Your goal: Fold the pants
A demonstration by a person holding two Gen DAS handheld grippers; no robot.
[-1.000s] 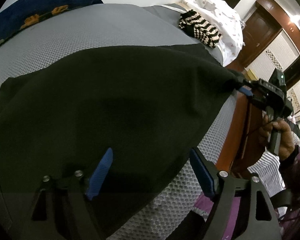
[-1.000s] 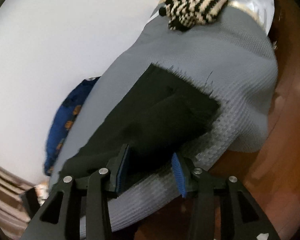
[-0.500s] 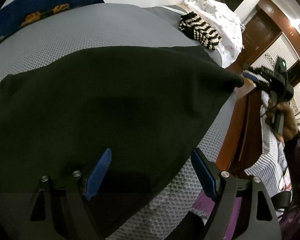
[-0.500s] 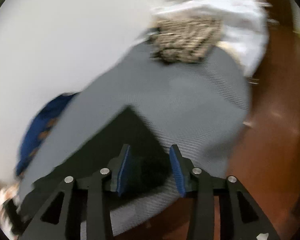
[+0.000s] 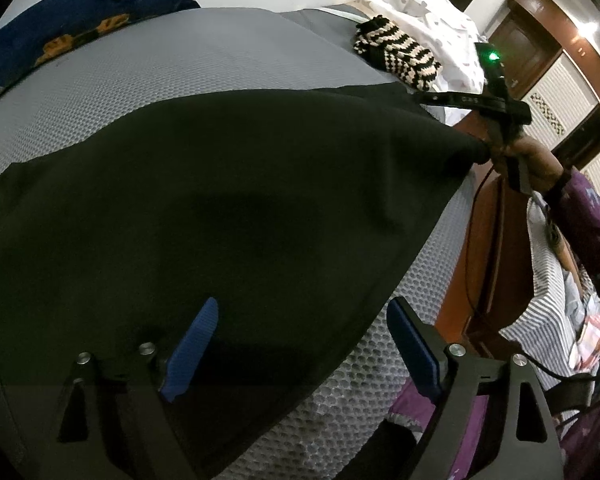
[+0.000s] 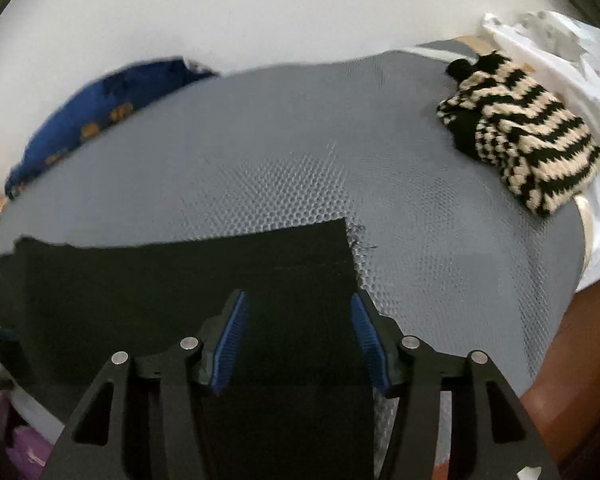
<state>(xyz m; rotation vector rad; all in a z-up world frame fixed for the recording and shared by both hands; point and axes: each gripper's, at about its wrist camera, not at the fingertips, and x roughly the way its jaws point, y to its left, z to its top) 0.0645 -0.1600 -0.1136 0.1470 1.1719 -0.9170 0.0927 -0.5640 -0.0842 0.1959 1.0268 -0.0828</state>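
Note:
Black pants (image 5: pixel 220 208) lie spread on a grey mesh mattress (image 5: pixel 204 60). My left gripper (image 5: pixel 304 308) hovers over their near edge. Its jaws are opening, the blue pads stand wide apart, and cloth lies under them without being pressed. In the right wrist view a frayed hem (image 6: pixel 350 248) ends the pants (image 6: pixel 180 280). My right gripper (image 6: pixel 298 304) is above that end with its jaws opening, and the cloth lies loose between the pads. The left wrist view shows the right gripper (image 5: pixel 440 98) in a person's hand (image 5: pixel 532 160), past the far corner of the pants.
A black-and-cream striped knit (image 6: pixel 520 148) and a white dotted cloth (image 6: pixel 560 40) sit at the mattress's far right. A blue cloth with orange print (image 5: pixel 80 28) lies along the wall side. Brown wood (image 5: pixel 480 260) and a striped cloth (image 5: pixel 548 288) are off the mattress's right edge.
The right gripper swung round and rolled, from gripping the pants' corner at the mattress edge to facing the hem end squarely, pads wider apart. The left gripper stayed put and widened a little.

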